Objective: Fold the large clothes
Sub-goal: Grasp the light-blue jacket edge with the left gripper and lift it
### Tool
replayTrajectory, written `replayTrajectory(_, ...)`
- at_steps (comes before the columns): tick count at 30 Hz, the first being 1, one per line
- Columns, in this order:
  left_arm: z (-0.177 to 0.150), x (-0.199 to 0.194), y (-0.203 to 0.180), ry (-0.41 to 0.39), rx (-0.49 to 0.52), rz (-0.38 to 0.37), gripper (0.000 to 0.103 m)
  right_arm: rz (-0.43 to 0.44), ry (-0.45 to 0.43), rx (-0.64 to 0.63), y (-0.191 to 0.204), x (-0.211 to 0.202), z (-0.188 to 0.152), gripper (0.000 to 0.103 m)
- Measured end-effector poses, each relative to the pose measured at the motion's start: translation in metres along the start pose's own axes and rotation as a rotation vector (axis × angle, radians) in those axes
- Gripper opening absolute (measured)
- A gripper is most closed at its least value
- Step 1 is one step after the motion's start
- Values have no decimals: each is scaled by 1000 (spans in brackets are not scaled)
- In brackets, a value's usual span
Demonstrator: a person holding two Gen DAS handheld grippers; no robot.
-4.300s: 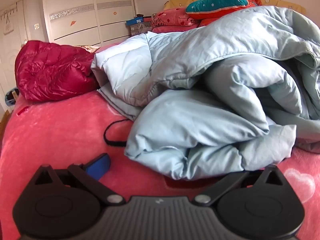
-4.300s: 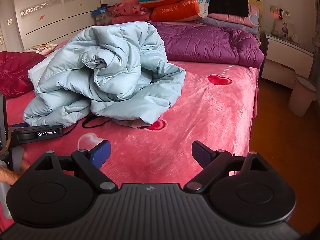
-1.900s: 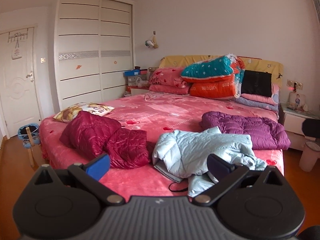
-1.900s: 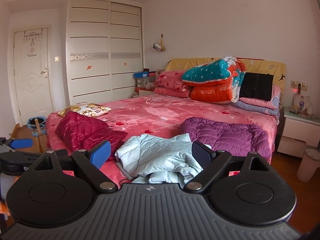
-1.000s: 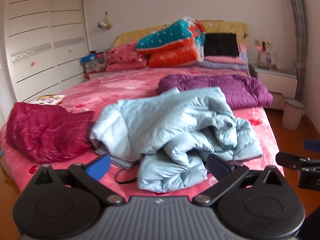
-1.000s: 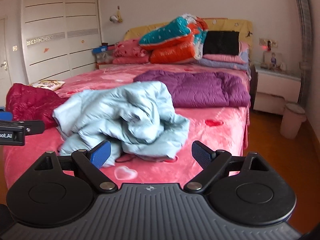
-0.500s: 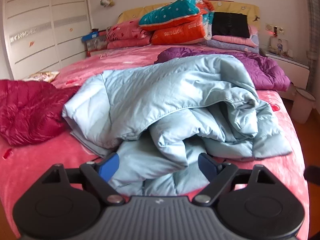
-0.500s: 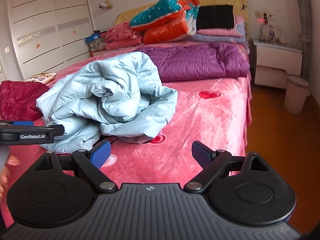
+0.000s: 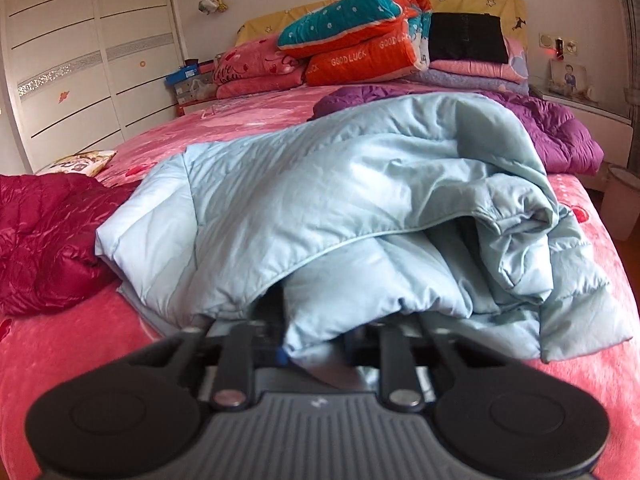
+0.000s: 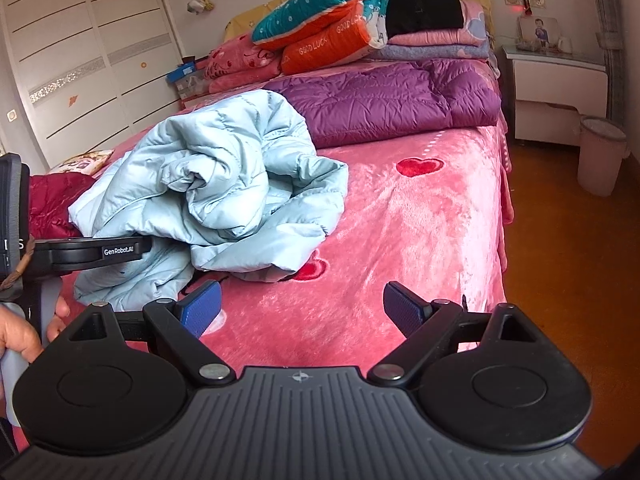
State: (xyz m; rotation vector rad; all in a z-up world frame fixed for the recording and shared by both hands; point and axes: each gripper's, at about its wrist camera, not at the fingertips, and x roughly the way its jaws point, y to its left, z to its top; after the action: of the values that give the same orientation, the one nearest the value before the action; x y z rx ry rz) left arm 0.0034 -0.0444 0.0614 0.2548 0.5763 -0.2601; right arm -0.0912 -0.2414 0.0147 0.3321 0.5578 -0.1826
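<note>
Closing on the pale blue jacket (image 9: 360, 208), left hand-held gripper (image 9: 316, 340), fingertips buried; right hand-held gripper (image 10: 302, 312) agape

Left gripper (image 9: 316, 344) tilted downward, jaws closing on pale blue jacket (image 9: 340, 200) fabric, right gripper (image 10: 302, 308) tilted downward, jaws spread wide, empty
</note>
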Motion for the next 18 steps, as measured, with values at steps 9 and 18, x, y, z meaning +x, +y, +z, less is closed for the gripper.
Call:
replayTrajectory(9, 9, -61, -8, -128, 17, -134, 0, 5, 1, 47, -11, 5, 1, 103)
replayTrajectory(18, -6, -148, -19, -165, 10, -384, 0, 1, -19, 198, -41, 0, 4, 103)
